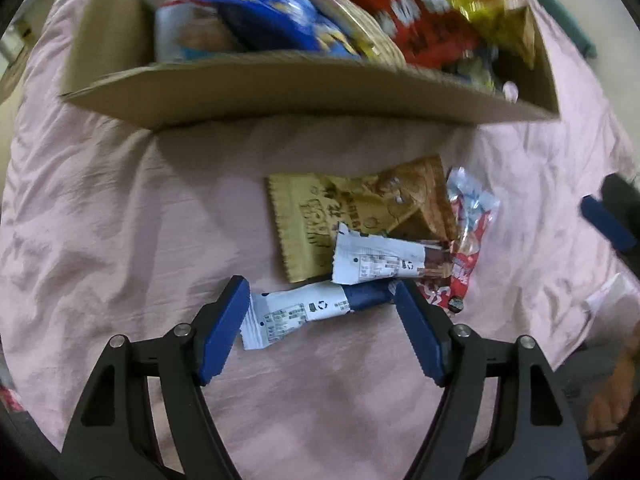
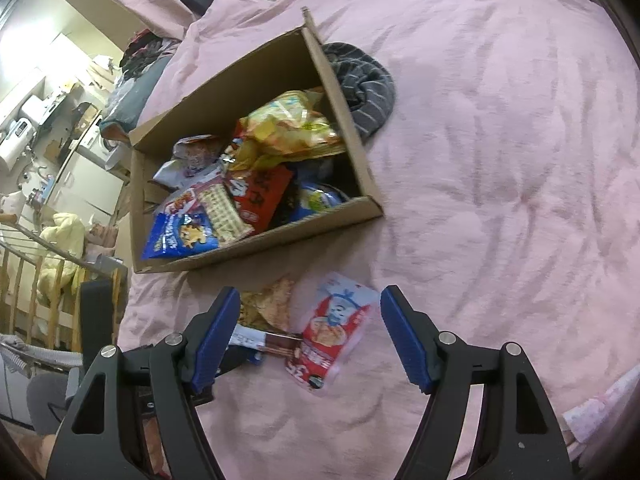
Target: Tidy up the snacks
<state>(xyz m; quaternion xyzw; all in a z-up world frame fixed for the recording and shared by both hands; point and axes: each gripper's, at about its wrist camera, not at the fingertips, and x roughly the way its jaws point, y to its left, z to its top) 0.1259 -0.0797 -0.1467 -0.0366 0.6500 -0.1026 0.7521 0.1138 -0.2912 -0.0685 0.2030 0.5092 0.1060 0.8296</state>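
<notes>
White-blue bar wrapper (image 1: pixel 316 312) lies creased (print up) on pink sheet (image 1: pixel 120 220).

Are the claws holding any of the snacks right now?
No, nothing is held. The left claw is open around a white-and-blue snack bar without squeezing it. The right claw is open above a red packet.

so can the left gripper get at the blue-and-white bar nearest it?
Probably yes: the left gripper is open and straddles the blue-and-white bar on the pink cover, nothing lying over it.
</notes>
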